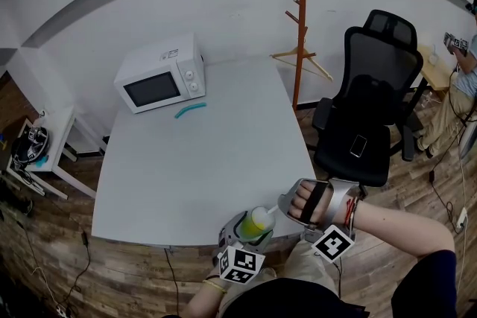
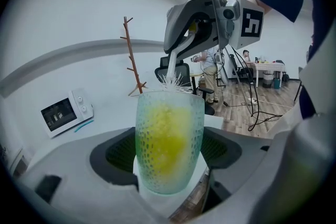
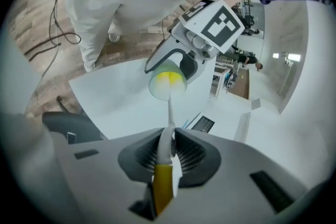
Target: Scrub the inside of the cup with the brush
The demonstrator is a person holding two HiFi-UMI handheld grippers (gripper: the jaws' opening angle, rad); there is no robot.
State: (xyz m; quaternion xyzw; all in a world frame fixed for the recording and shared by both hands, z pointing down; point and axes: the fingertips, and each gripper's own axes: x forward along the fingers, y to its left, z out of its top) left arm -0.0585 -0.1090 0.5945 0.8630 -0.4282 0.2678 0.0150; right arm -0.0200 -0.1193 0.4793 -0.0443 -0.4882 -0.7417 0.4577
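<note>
Frosted green-tinted cup [image 2: 169, 139] with dimpled wall is held upright, clamped between jaws of left gripper [image 2: 169, 160], at near edge of white table [image 1: 201, 160]. Yellow mass seen through cup wall; white bristles seen just above rim. Brush [image 3: 169, 123] is gripped by white-and-yellow handle, jaws of right gripper [image 3: 167, 155] closed on it, head set inside cup mouth. Farther off on table: white microwave [image 1: 160, 74], teal strip [image 1: 190, 109] just beside it. Black office chair [image 1: 365, 115] and wooden coat stand [image 1: 300, 18] seen beyond table.
</note>
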